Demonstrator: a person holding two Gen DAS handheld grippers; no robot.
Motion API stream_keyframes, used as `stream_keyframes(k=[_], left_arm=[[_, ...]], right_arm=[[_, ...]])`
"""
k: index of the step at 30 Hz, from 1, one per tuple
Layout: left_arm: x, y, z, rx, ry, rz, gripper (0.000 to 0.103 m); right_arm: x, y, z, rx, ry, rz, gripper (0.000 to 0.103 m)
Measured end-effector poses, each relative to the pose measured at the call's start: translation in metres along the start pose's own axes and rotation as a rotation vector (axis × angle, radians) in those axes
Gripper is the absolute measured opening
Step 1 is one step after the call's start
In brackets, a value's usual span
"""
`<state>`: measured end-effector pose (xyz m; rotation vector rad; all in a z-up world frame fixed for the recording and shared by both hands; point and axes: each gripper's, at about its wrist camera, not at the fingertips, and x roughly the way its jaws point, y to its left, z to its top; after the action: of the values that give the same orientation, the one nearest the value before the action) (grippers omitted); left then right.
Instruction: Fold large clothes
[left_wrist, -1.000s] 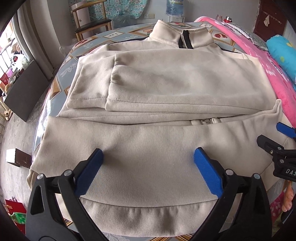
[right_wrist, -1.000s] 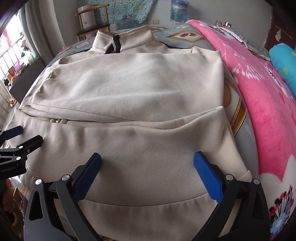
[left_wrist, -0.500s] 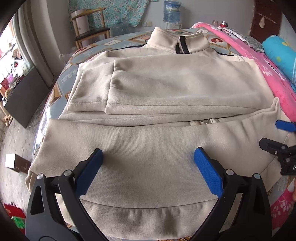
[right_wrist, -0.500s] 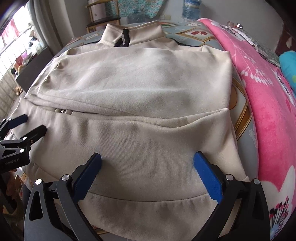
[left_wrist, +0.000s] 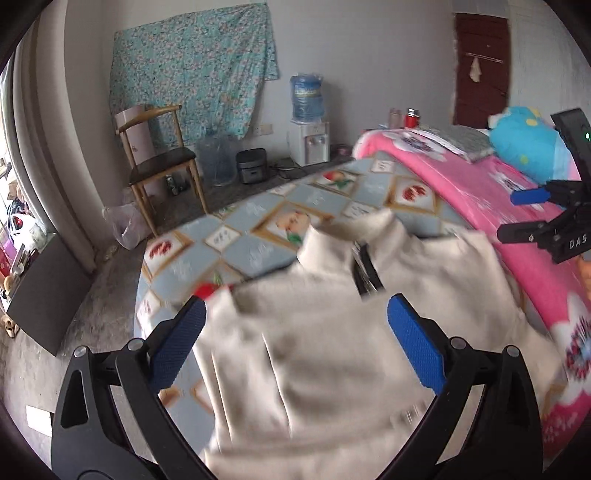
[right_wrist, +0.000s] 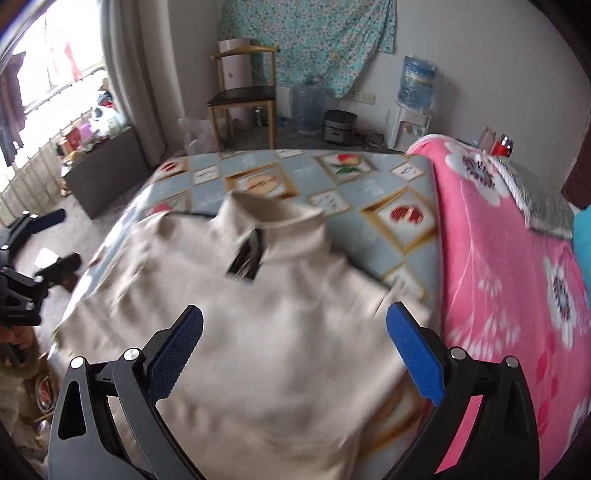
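Both cameras have swung up in the last half second: a moment ago they looked down on the hem, and now they take in the room beyond the bed, with the cloth smeared by motion. Nearest, the left gripper (left_wrist: 295, 343) has its blue fingers (left_wrist: 415, 345) spread wide with nothing between them, and the right gripper (right_wrist: 295, 345) is spread the same way, empty. Just past them the beige zip-neck sweatshirt (right_wrist: 258, 332) lies on the bed (right_wrist: 369, 192), on its blue patterned cover, sleeves laid in across the chest as far as the blur lets me tell, collar (right_wrist: 273, 221) pointing away. A pink blanket (right_wrist: 517, 277) runs alongside it. Farther off stand a wooden chair (left_wrist: 159, 162) and a water dispenser (left_wrist: 308, 122).

I'd judge the bottom-up fold is under way, though I cannot tell whether the hem has landed. Next, I reckon, each gripper needs a fresh hold on a near edge.
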<state>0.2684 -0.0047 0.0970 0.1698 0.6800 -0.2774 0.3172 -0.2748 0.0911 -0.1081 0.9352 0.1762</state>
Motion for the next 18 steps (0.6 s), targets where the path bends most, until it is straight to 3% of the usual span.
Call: stream_keyframes(k=[5,10,12,14,17,18], left_arm=[[0.102,-0.002,0.059,-0.048,0.079,-0.029,0.095],[0.198,-0.012,0.084,-0.17,0.223,-0.092,0.095],[0.222,-0.016,0.084,-0.18,0.268,-0.09,0.079],[0.24,-0.023,0.079,-0.158,0.311,-0.075,0.071],[0.255,-0.027,0.073,-0.157,0.367,-0.122,0.041],[0.256,-0.027,0.07,-0.158,0.373,-0.138,0.03]], right_arm=[[0.106,-0.041,0.068,0.142,0.135,0.013,0.097],[0.191,-0.059,0.09,0.251,0.304,0.11,0.097],[0.207,-0.057,0.089,0.241,0.34,0.101,0.095],[0.217,-0.054,0.088,0.224,0.367,0.103,0.09],[0.221,-0.049,0.084,0.204,0.396,0.115,0.069],[0.217,-0.046,0.083,0.191,0.391,0.135,0.056]])
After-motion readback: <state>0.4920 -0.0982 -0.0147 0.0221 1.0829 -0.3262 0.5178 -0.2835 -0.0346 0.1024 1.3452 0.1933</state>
